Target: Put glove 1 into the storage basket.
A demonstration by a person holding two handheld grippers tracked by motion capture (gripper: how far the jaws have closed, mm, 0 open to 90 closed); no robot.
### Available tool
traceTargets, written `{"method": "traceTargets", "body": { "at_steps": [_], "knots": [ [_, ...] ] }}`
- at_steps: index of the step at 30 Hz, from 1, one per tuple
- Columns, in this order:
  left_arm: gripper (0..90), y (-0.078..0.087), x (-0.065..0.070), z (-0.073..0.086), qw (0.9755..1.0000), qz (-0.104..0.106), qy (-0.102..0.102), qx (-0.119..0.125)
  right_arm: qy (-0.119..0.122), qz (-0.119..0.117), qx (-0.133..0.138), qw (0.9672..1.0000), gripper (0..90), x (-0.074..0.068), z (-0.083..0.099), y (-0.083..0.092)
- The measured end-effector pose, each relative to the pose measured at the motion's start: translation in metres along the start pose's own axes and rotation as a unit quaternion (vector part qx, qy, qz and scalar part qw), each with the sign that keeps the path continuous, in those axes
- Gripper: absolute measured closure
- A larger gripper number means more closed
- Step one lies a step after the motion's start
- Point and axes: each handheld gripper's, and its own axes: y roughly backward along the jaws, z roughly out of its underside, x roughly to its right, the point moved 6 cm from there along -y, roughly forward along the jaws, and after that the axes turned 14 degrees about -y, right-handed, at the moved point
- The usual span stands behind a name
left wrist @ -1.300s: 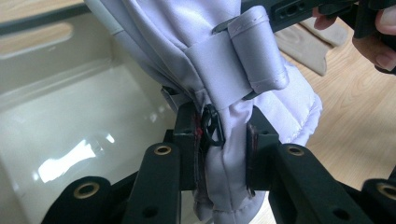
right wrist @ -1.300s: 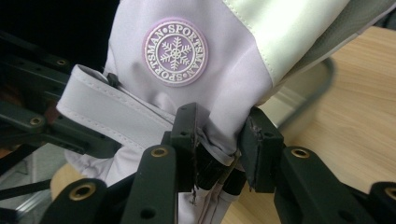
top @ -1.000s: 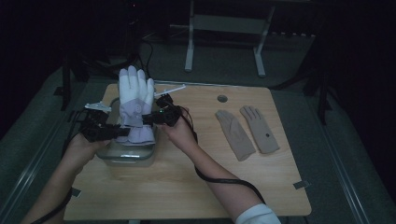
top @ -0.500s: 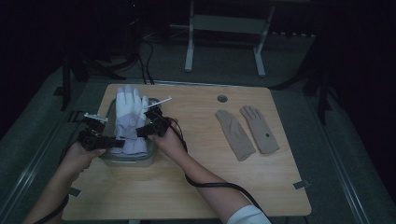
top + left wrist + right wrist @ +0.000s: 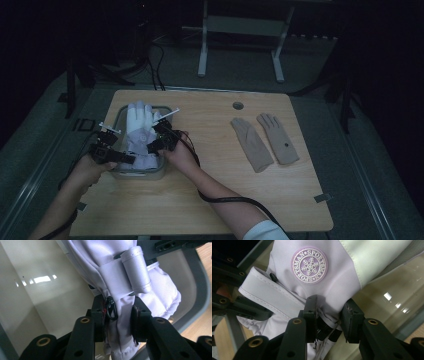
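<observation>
Two forearms reach in from the near edge of the wooden bench (image 5: 210, 200), with a black cable trailing from the right one across the wood. Ahead of them sits a clear plastic tub (image 5: 150, 172) with a grey rim, at the left of the bench. A white padded ski glove (image 5: 139, 131) lies in it, fingers pointing away, its cuff at the near end. The glove is pale lilac-white, with a strap across the wrist and a round snowflake badge (image 5: 309, 265) reading SPORTSMAN. The left gripper (image 5: 116, 156) pinches the gathered cuff fabric from the left, its jaws narrow and pressing on the cloth, having just eased slightly. The right gripper (image 5: 154, 146) grips the cuff from the other side, jaws likewise narrow and clamped on fabric, also just eased. Farther right, well apart, two thin tan gloves (image 5: 265, 140) lie flat side by side.
</observation>
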Motion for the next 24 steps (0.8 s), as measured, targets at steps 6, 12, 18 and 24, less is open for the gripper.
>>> {"method": "traceTargets", "body": {
  "at_steps": [6,12,18,24],
  "knots": [
    [66.0,-0.003,0.0,-0.001,0.9999,0.002,0.001,-0.016,0.022,0.006,-0.003,0.9997,54.3,0.0,-0.002,0.007],
    [57.5,-0.009,0.0,-0.004,0.9994,-0.019,-0.001,-0.028,0.047,-0.001,0.022,0.9987,46.1,0.001,-0.008,0.028],
    [44.5,0.007,0.002,-0.004,0.9977,-0.068,-0.007,0.006,0.047,-0.02,0.031,0.9982,38.0,0.011,-0.011,0.049],
    [41.1,0.022,0.017,-0.013,0.9948,-0.081,-0.014,0.059,0.067,-0.033,0.031,0.9967,20.2,0.016,-0.006,0.061]
  ]
}}
